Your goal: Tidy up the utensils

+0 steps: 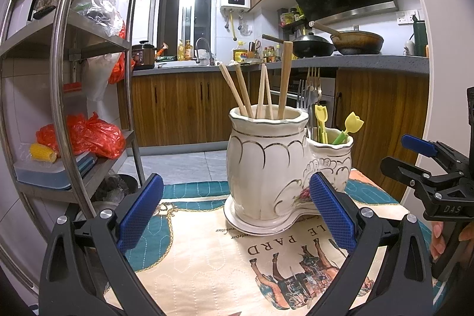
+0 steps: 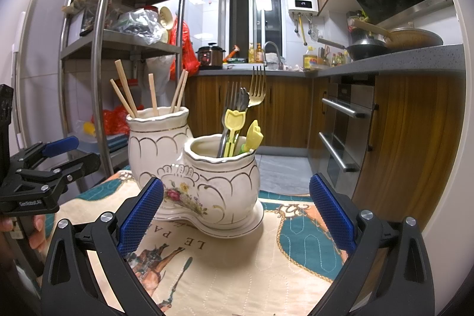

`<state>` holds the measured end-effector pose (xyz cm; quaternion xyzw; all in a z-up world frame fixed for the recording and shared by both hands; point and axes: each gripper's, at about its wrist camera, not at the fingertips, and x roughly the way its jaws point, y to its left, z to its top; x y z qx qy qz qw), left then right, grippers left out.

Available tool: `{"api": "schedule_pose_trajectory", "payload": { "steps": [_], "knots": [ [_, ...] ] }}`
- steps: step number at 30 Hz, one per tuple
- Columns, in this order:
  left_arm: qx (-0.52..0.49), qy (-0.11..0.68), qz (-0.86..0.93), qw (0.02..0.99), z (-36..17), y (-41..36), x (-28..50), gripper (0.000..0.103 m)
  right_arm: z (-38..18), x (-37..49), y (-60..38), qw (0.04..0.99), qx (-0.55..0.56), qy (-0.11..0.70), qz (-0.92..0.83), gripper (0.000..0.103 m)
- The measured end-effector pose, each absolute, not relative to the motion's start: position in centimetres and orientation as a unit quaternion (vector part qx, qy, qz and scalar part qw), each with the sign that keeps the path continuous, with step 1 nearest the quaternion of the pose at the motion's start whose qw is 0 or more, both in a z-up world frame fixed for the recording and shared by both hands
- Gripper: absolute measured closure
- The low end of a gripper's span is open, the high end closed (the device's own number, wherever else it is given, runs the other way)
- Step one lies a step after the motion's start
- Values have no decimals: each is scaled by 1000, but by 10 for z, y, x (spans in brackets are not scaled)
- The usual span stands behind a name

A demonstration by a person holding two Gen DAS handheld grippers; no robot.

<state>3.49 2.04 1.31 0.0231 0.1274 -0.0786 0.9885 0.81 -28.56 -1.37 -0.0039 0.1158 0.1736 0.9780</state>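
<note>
A white ceramic double utensil holder stands on a printed cloth. Its taller cup holds several wooden chopsticks. Its shorter cup holds metal forks and yellow tulip-topped picks. My left gripper is open and empty, just in front of the holder. It also shows at the left of the right wrist view. My right gripper is open and empty before the shorter cup. It shows at the right edge of the left wrist view.
The cloth covers a small table. A metal shelf rack with bags and boxes stands to the left. Kitchen counters, an oven and woks lie behind and to the right.
</note>
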Motion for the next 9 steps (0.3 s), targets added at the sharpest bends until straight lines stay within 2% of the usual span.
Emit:
{"api": "schedule_pose_trajectory", "payload": {
  "steps": [9],
  "knots": [
    [21, 133, -73, 988, 12, 21, 36, 6, -13, 8, -286, 978, -4, 116, 174, 5]
  ]
}}
